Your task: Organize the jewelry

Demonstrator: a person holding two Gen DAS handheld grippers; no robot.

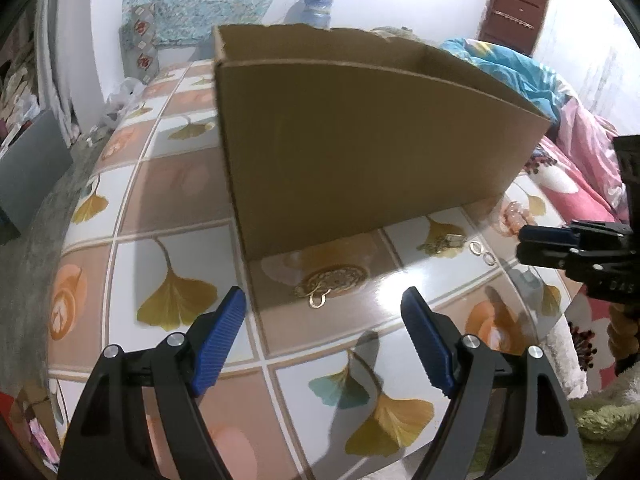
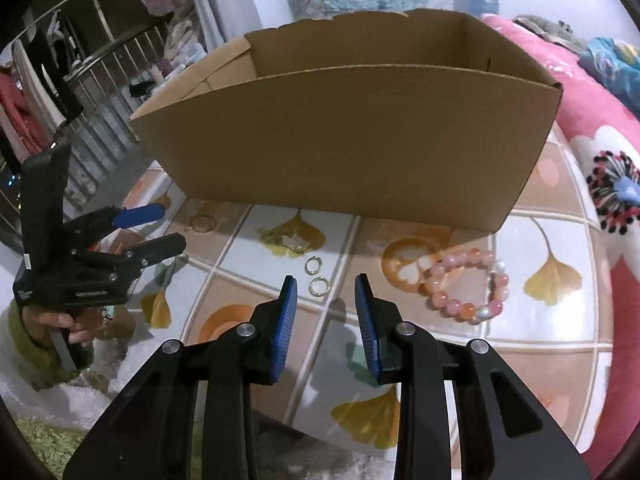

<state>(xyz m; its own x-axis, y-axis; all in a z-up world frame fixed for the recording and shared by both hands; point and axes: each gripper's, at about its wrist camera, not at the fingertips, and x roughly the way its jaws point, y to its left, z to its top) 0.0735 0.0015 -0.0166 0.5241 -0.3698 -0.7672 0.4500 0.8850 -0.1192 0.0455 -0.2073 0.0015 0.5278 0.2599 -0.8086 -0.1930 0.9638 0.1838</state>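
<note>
Nearest in the right wrist view, the right gripper point(image 2: 326, 292) is seen released and empty, its blue pads parted above the patterned tabletop point(image 2: 440, 356), with a pair of small gold rings point(image 2: 316, 276) lying just ahead of its tips, one ring just beyond the other. The left gripper point(image 1: 322, 308) is likewise held spread wide and empty over the table, and a gold necklace point(image 1: 332, 280) is coiled just beyond its tips, close against the foot of the box. To the right of the rings a pink bead bracelet point(image 2: 466, 288) is laid flat, and a further small gold cluster point(image 2: 290, 240), too blurred to name, lies nearer the box. Behind all the pieces the open cardboard box point(image 2: 348, 140) is stood; its floor is hidden by the near wall, so nothing can be said of its contents. The step in hand is judged to be a first pick, most likely of the rings by the right tool. A thin ring on a glossy surface is expected to slip, so the pads should be lowered until the table is almost touched, one ring should be centred between them, and the closing should be made slowly; the piece should then be lifted clear of the box's near wall before being released inside
</note>
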